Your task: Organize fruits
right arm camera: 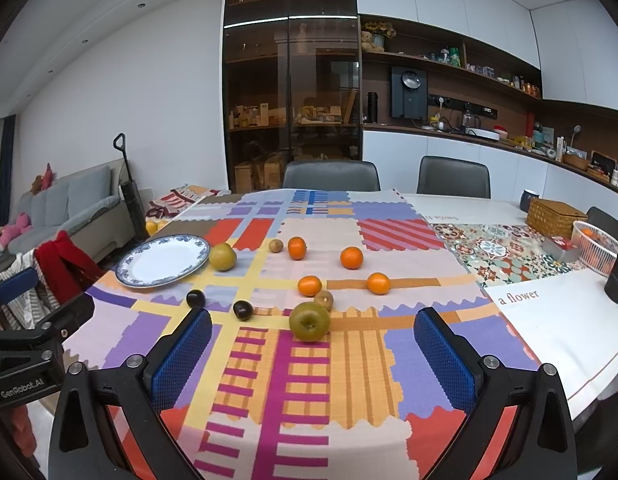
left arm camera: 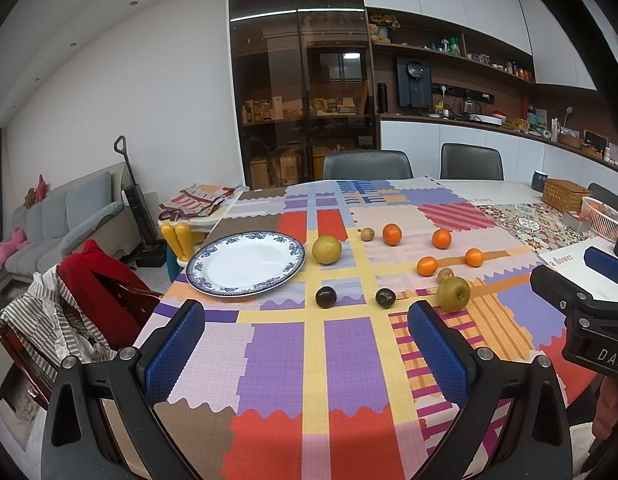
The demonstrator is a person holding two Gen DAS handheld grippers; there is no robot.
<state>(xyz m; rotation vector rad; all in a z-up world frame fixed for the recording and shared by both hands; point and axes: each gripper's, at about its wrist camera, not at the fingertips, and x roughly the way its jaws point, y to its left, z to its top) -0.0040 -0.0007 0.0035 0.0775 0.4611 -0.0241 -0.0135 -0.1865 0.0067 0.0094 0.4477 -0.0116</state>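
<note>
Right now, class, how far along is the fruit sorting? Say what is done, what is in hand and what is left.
Done: nothing yet; the plate holds no fruit. In hand: nothing; the left gripper and right gripper are both open, short of the fruit. Left: everything on the tablecloth, namely four oranges, two pears, two plums and two small brown fruits.

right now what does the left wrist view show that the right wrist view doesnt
Only the left wrist view shows the right gripper at its right edge. Only the right wrist view shows the left gripper at its left edge, and an orange fruit inside the white basket. Both share the empty blue-rimmed plate, four oranges, two dark plums, the greenish apple and the patchwork tablecloth. Both grippers are open, holding nothing.
</note>
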